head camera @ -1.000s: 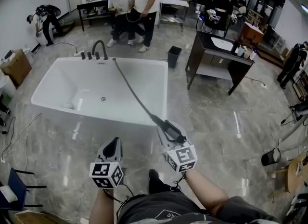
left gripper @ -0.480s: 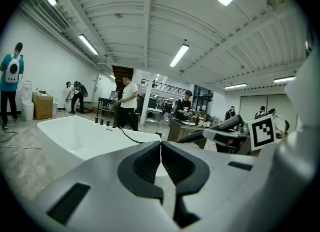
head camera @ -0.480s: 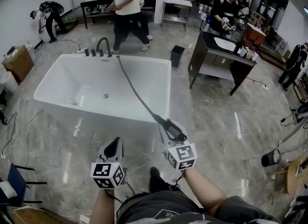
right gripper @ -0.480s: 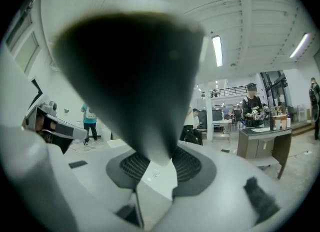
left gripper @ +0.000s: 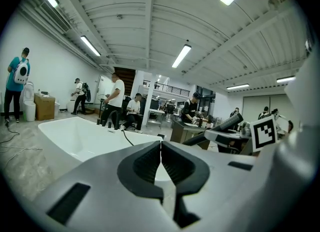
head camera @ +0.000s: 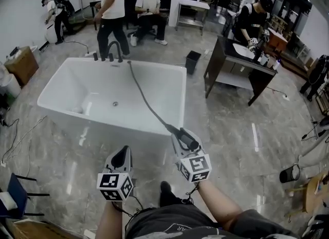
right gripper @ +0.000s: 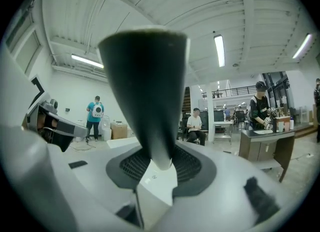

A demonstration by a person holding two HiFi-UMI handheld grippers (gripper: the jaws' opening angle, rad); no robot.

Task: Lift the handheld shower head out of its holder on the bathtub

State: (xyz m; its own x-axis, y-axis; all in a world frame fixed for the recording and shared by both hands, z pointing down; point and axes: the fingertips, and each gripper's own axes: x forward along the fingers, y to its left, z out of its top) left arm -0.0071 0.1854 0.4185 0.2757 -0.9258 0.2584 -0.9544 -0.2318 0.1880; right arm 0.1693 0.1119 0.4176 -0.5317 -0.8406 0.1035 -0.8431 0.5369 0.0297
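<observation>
**Shower head held outside the tub**

My right gripper (head camera: 181, 136) was clamped on the dark shower head (right gripper: 147, 91), held over the floor just outside the white bathtub's (head camera: 169, 71) near corner. Its hose (head camera: 146, 102) stretched back across the tub to the far rim beside the faucet (head camera: 114, 49). My left gripper (left gripper: 160, 158) hung alongside, jaws together, empty.

A glossy grey marbled floor (head camera: 231, 125) carries everything here. A white bathtub (head camera: 105, 124) stands directly on it at the centre. A small black bin (head camera: 193, 61) stands just beyond the tub's far right corner, and a dark cabinet (head camera: 234, 72) near that. A cardboard box (head camera: 21, 64) sits at the left, thin cables (head camera: 20, 136) trail nearby, and a dark bucket (head camera: 289, 173) stands at the right.
</observation>
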